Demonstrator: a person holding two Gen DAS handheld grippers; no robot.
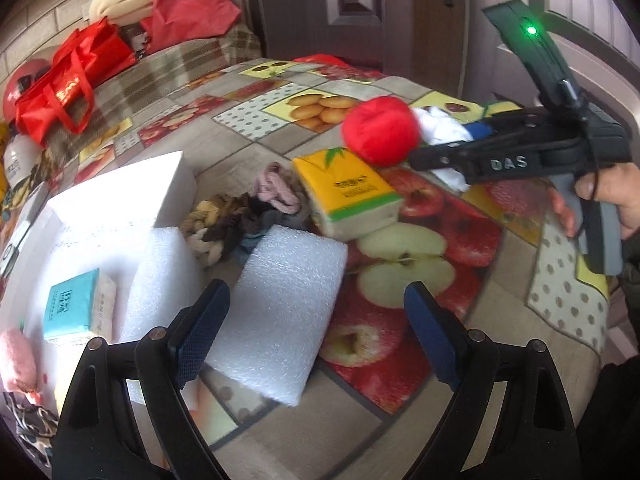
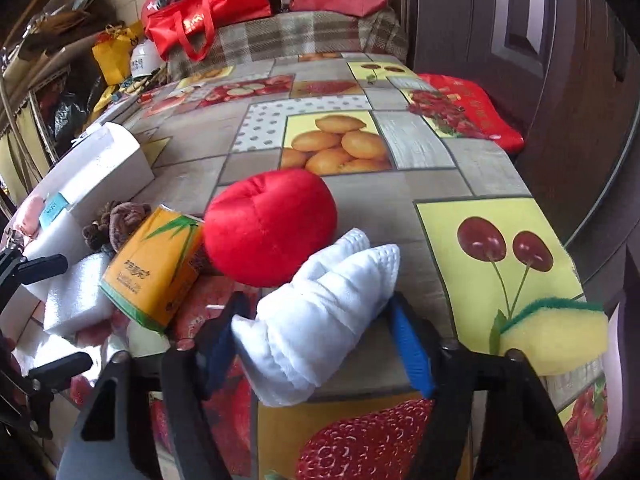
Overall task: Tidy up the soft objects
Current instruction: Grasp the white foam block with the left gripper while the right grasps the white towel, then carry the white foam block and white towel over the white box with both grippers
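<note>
My right gripper point(image 2: 316, 340) is shut on a rolled white towel point(image 2: 320, 312) lying on the fruit-print tablecloth point(image 2: 400, 184); a blue pad presses each side. A red plush ball point(image 2: 272, 224) rests just beyond it, against a yellow tissue pack point(image 2: 156, 268). In the left wrist view, my left gripper point(image 1: 316, 328) stands open low over a white foam block point(image 1: 280, 312), which lies by the left finger, not gripped. Beyond the block lie a heap of hair ties and cloth point(image 1: 248, 208), the tissue pack point(image 1: 348, 196), the red ball point(image 1: 380, 132) and the right gripper point(image 1: 444, 140).
A white box point(image 1: 120, 200) at the left holds a second foam block point(image 1: 164, 264), a teal tissue pack point(image 1: 76, 304) and a pink soft thing point(image 1: 16, 360). A yellow-green sponge point(image 2: 556, 332) sits at the table's right edge. Red bags point(image 1: 68, 84) crowd the far end.
</note>
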